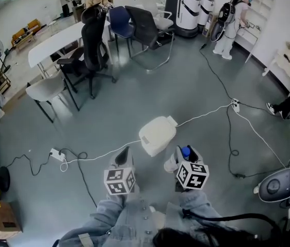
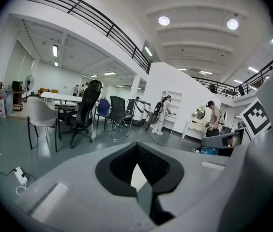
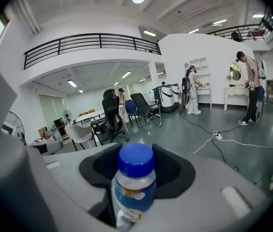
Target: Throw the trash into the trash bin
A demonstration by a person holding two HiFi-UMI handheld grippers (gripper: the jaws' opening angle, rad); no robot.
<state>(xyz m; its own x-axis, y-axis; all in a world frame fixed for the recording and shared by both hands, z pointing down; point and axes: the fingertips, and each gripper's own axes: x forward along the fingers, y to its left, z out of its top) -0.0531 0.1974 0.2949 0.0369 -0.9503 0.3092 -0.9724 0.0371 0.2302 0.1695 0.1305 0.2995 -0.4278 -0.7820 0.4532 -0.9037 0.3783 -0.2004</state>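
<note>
**Operator:** Now, what is the condition of the right gripper?

**Technician:** It is closed on a bottle. In the right gripper view the two black pads press against its sides. The bottle is clear, with a blue cap and a blue label, and it stands upright between the jaws.

**Operator:** And the left gripper?

**Technician:** Its jaws are drawn together to a narrow slit and hold nothing. The left gripper view shows only a sliver of white through the slit.

**Operator:** Where is the trash bin?

**Technician:** It stands on the grey floor in front of the person. In the head view it lies just beyond the tips of both grippers and roughly between them. The body is white and rounded. The bottle is near the side of the bin closest to the right gripper, apart from it and not above it.

**Operator:** What else is nearby?

**Technician:** A white cable crosses the floor and passes by the bin. A power strip lies off to the left. Office chairs and a long white table stand well beyond the bin. The person's denim sleeves fill the lower edge of the head view.
</note>
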